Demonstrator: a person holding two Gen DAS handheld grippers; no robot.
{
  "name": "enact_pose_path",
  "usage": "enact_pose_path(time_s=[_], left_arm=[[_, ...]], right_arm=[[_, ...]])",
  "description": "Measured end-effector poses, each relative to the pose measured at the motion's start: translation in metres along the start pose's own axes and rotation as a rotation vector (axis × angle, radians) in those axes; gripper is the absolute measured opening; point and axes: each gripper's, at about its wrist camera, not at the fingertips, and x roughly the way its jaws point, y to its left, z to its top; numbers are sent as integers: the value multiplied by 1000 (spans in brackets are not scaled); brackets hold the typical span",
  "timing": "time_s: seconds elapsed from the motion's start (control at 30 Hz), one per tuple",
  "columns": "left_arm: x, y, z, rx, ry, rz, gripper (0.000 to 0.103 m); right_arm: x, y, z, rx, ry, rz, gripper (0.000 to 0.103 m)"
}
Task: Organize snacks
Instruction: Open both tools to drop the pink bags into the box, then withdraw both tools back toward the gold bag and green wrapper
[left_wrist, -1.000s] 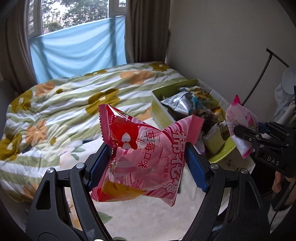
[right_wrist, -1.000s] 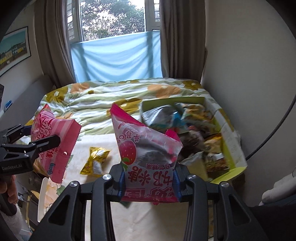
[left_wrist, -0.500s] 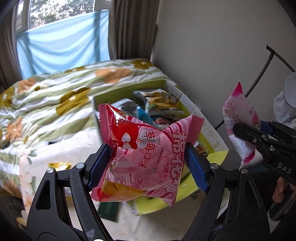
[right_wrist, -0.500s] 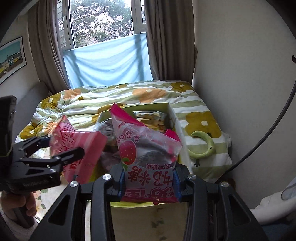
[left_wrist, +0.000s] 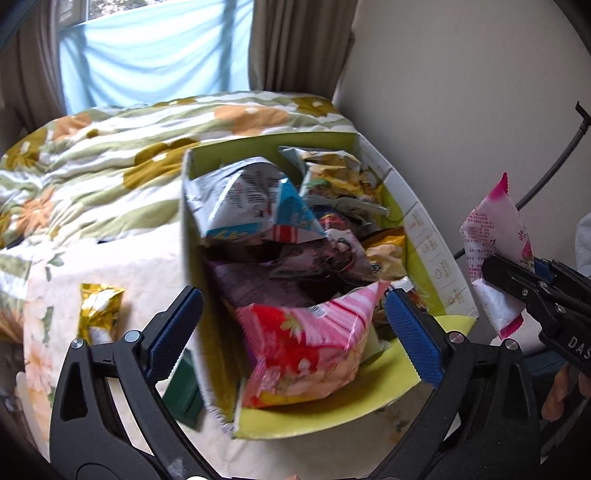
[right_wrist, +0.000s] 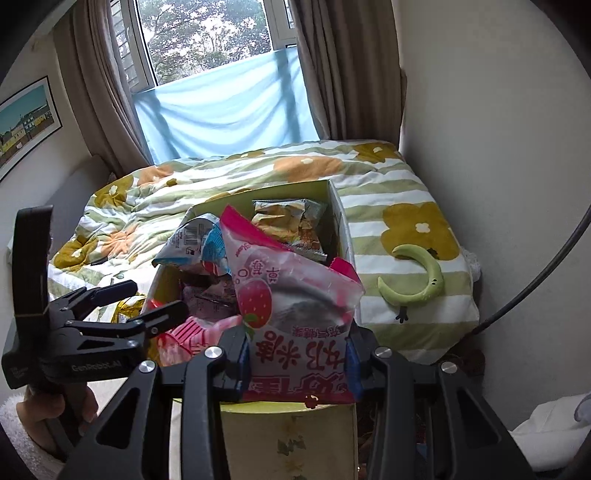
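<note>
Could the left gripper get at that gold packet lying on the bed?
Probably yes. The left gripper is opening with nothing gripped, and the gold packet lies uncovered on the bed beside the box, with nothing over it.

Pink-striped snack bag (left_wrist: 310, 350); lime-green box (left_wrist: 424, 236); gold packet (left_wrist: 99, 308); green-striped, ochre-flowered quilt (left_wrist: 122, 155); blue claw pads (left_wrist: 413, 332).

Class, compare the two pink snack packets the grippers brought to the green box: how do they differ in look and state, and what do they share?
The striped red-and-pink packet lies loose in the green cardboard box, between the opening jaws of the left gripper; the pale pink strawberry packet stands upright, clamped in the right gripper. The first has bold stripes, the second one big strawberry. Both are sealed pink pouches.
</note>
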Motion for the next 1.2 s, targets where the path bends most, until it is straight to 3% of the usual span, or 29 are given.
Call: enact_pose_path(time_s=[0.3,0.5,0.57,0.63,0.7,1.2], left_arm=[[-33,19,-16,-12,-7,96,99],[-41,26,-23,-23,2,131,99],[-42,26,-26,-19,6,140,99],[-43,26,-30,-11,9,156,99],[-44,26,-35,-8,12,167,99],[-70,24,-38,0,-24,158,99]], right_arm=[[33,3,6,-1,62,88,37],[53,2,3,7,117,96,42],[53,0,0,18,111,100,58],[49,-2,-3,31,85,109,92],[46,-4,-7,41,64,121,100],[21,0,-6,-5,3,92,101]])
